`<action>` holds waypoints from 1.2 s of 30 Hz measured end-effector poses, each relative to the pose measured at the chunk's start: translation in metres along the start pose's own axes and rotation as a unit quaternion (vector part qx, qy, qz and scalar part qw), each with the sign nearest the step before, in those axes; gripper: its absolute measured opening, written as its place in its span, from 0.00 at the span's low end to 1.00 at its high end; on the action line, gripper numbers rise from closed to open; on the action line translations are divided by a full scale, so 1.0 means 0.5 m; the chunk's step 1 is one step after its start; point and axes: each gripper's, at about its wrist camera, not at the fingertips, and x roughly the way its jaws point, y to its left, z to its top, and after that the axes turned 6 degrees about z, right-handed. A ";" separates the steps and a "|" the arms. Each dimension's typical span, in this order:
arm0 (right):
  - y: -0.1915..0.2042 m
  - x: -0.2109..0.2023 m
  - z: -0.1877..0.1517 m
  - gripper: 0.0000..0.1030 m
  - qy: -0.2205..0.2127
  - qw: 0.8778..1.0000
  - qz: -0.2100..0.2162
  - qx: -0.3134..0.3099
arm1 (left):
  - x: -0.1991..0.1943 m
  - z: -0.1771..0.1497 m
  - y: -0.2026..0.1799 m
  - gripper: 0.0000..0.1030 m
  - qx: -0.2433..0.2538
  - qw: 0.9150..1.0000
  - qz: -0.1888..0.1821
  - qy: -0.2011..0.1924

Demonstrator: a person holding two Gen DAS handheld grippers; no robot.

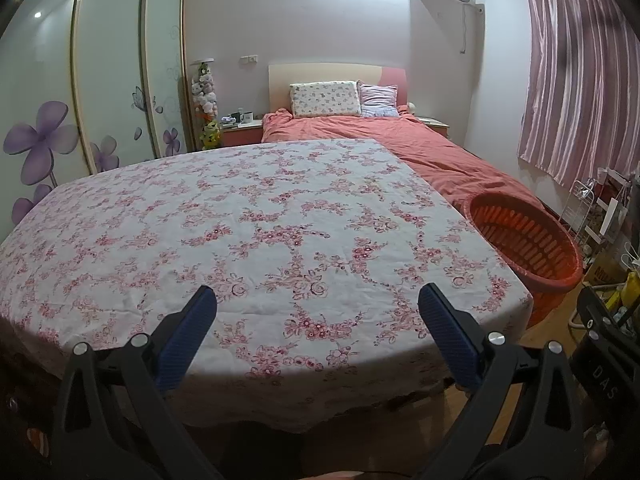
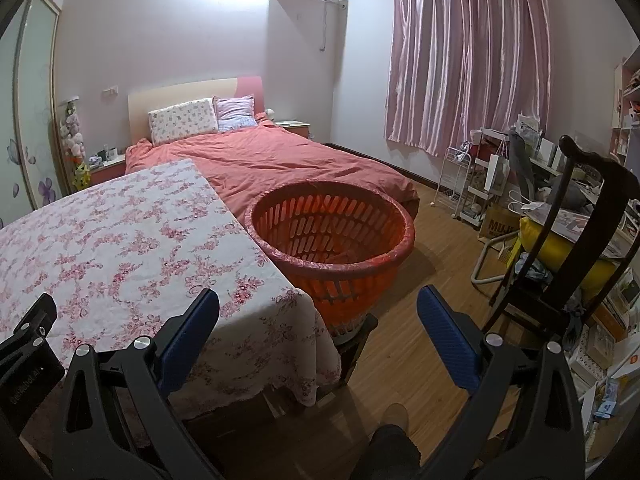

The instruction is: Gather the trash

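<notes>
1. The left gripper (image 1: 318,308) was held spread wide over the near edge of the table (image 1: 120,280), with nothing between its blue pads (image 1: 188,336).
2. The right gripper (image 2: 318,312) was likewise released and empty, held beyond the table's near right corner, above the wooden floor (image 2: 420,344).
3. No piece of trash could be made out on the floral tablecloth (image 1: 256,216) in either view; its whole top appeared bare, so no long axis of a piece to be picked could be given.
4. The orange laundry basket (image 2: 332,236), judged to be the collecting bin, was seen just beside the table's right edge, raised on a dark stool or chair, its base half hidden.
5. The basket lay ahead and slightly left of the right gripper, and far to the right of the left gripper; the right hand was judged the nearer to it.
6. The basket was round, slotted along its wall, open at the top, its rim wrapped in patterned film. Nothing could be made out inside it, though the bottom was dim.
7. With nothing visible left to gather, the task was judged either not begun or finished.
</notes>
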 end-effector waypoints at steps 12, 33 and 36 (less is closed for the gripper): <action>-0.002 -0.007 0.005 0.95 -0.006 1.000 0.001 0.002 | -0.011 0.004 0.000 0.96 -0.003 1.000 -0.002 -0.006; 0.004 -0.009 0.009 0.95 -0.005 1.000 0.002 0.003 | -0.022 0.007 -0.003 0.96 -0.004 1.000 -0.004 -0.013; 0.002 -0.010 0.008 0.95 -0.006 1.000 0.002 0.004 | -0.023 0.009 -0.003 0.96 -0.004 1.000 -0.004 -0.014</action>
